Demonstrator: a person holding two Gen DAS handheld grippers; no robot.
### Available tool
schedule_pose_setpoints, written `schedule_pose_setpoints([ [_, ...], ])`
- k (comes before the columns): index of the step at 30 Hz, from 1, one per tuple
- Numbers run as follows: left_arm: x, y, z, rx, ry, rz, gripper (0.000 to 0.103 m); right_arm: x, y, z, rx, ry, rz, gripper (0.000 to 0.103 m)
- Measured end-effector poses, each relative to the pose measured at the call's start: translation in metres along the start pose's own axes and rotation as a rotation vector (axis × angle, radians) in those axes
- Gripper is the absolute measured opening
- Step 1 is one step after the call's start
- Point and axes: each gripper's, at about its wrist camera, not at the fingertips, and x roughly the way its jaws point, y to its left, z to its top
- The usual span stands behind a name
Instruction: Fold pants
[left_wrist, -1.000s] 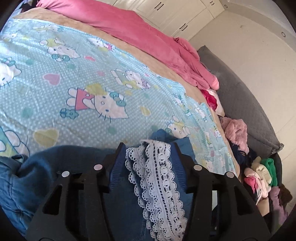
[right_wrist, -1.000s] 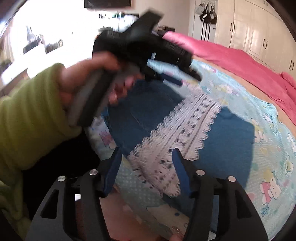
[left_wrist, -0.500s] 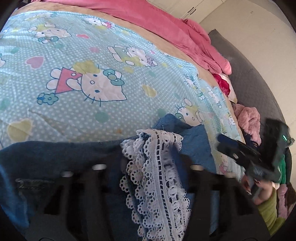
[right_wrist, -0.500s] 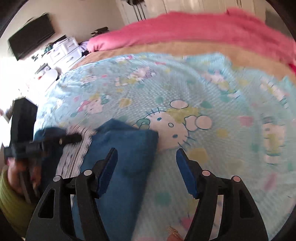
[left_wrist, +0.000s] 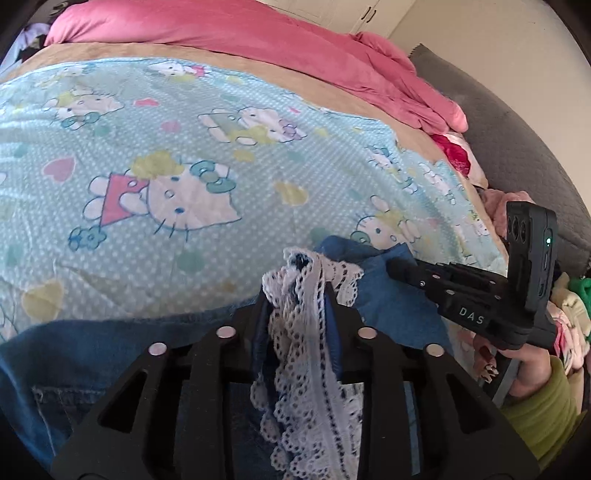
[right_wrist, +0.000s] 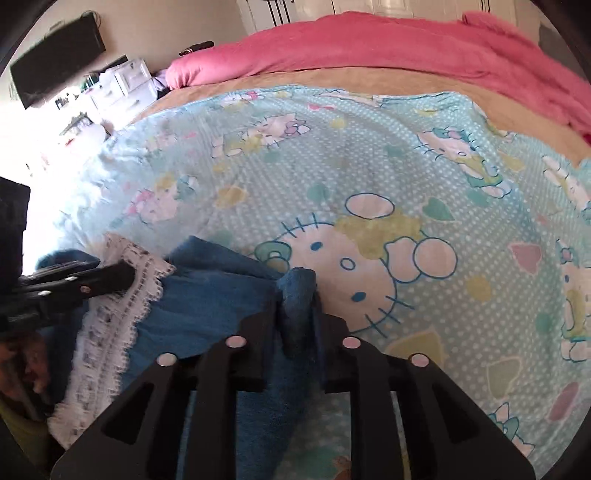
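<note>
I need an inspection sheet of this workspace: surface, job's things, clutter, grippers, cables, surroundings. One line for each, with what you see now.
Surface: bed with light blue cartoon-cat print sheet.
Job's things: blue denim pants with white lace trim, lying at the near edge of the bed.
Clutter: pile of mixed clothes beside the bed.
Grippers: left gripper opening slightly, lace trim between its fingers; right gripper closing on a denim fold.
Cables: nothing seen.
Surroundings: pink blanket, white cupboards, dark screen on the wall.

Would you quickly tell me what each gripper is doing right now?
Left gripper: opening slightly, the pants' white lace trim pinched between its fingers.
Right gripper: closing on a bunched blue corner of the pants.
</note>
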Motion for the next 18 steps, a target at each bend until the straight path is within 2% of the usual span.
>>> schedule_pose_setpoints([
  [2,-0.007,0.000,-0.003,0.010,-0.010,0.022,0.026,-0.005,-0.002,0.001,0.009,-0.019,-0.027,0.030],
  [6,-0.025,0.002,-0.004,0.015,-0.048,0.060,0.029,-0.016,-0.005,0.001,0.020,-0.074,-0.068,0.038],
  [8,-0.036,-0.001,-0.005,0.031,-0.073,0.093,0.029,-0.024,-0.006,0.000,0.041,-0.103,-0.053,0.052],
  [10,-0.049,-0.004,-0.008,0.047,-0.095,0.114,0.035,-0.039,-0.004,-0.002,0.047,-0.138,-0.046,0.058],
  [12,-0.064,-0.007,-0.011,0.058,-0.119,0.131,0.045,-0.053,-0.001,-0.002,0.039,-0.172,-0.049,0.065],
  [14,-0.077,-0.011,-0.014,0.073,-0.139,0.153,0.055,-0.066,0.006,-0.005,0.031,-0.200,-0.044,0.077],
  [18,-0.100,-0.016,-0.020,0.085,-0.172,0.177,0.068,-0.087,0.020,-0.012,0.008,-0.234,-0.030,0.079],
])
